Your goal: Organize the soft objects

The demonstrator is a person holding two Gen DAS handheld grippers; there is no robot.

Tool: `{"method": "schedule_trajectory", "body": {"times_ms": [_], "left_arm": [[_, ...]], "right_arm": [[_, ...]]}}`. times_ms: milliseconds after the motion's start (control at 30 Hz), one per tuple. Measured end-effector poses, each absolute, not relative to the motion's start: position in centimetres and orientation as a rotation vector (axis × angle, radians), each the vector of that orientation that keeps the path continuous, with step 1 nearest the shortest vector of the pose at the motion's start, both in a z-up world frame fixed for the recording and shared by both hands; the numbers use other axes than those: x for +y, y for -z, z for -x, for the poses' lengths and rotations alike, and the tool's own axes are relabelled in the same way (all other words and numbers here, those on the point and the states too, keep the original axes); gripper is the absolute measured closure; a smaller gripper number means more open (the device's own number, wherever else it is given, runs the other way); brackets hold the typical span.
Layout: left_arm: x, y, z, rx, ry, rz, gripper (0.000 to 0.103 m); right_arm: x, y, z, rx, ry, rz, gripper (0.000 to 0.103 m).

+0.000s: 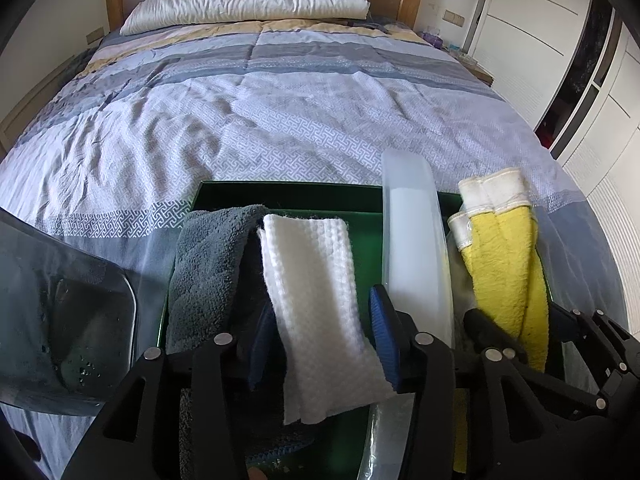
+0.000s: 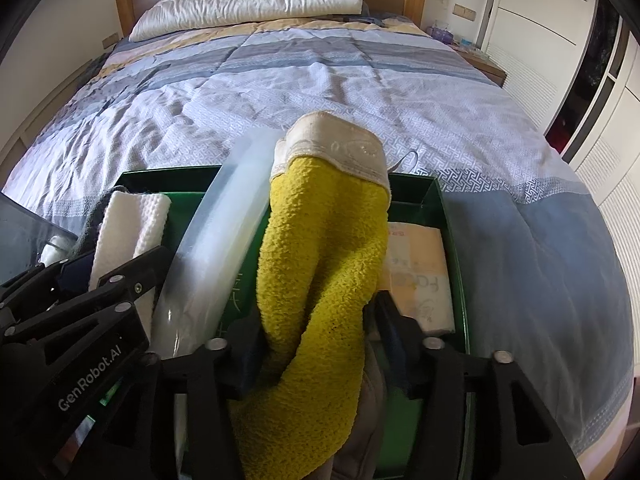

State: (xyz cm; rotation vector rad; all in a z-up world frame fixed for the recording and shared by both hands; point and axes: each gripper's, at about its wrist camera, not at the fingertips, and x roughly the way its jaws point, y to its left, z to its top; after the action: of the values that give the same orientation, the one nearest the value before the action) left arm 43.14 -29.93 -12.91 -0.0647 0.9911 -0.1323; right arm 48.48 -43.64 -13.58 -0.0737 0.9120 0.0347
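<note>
A green box (image 1: 288,196) (image 2: 436,196) lies on the bed's near end. My left gripper (image 1: 324,344) is shut on a white waffle cloth (image 1: 312,280), held over the box's left part; the cloth also shows in the right wrist view (image 2: 132,224). A grey plush towel (image 1: 208,264) hangs at its left. My right gripper (image 2: 316,344) is shut on a yellow towel (image 2: 324,264) with a white hem, held over the box's right part; it also shows in the left wrist view (image 1: 504,264). A translucent white divider (image 1: 412,240) (image 2: 216,240) stands between the two cloths.
A beige packet (image 2: 420,276) lies in the box's right compartment. A dark clear lid (image 1: 60,320) lies to the left of the box. The bed has a blue-grey patterned cover (image 1: 260,120), a white pillow (image 1: 248,0) at the headboard, and white wardrobes (image 1: 560,60) on the right.
</note>
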Motion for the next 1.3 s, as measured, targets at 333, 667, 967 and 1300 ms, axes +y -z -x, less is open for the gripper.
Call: {"method": "schedule_trajectory", "body": {"times_ms": [333, 667, 967, 1300], "left_arm": [[-30.0, 11.6, -42.5, 0.951, 0.132, 0.058, 0.047], [-29.5, 10.3, -42.1, 0.919, 0.118, 0.047, 0.046], [-29.0, 8.4, -40.7, 0.884, 0.118, 0.043, 0.045], [-27.2, 4.2, -34.1, 0.787, 0.196, 0.063, 0.045]], "right_arm": [[-43.3, 12.3, -47.1, 0.875, -0.043, 0.093, 0.017], [-43.1, 10.8, -45.4, 0.844, -0.051, 0.108, 0.003], [-43.2, 9.1, -43.0, 0.804, -0.031, 0.111, 0.000], [-44.3, 5.9, -35.4, 0.718, 0.045, 0.085, 0.000]]}}
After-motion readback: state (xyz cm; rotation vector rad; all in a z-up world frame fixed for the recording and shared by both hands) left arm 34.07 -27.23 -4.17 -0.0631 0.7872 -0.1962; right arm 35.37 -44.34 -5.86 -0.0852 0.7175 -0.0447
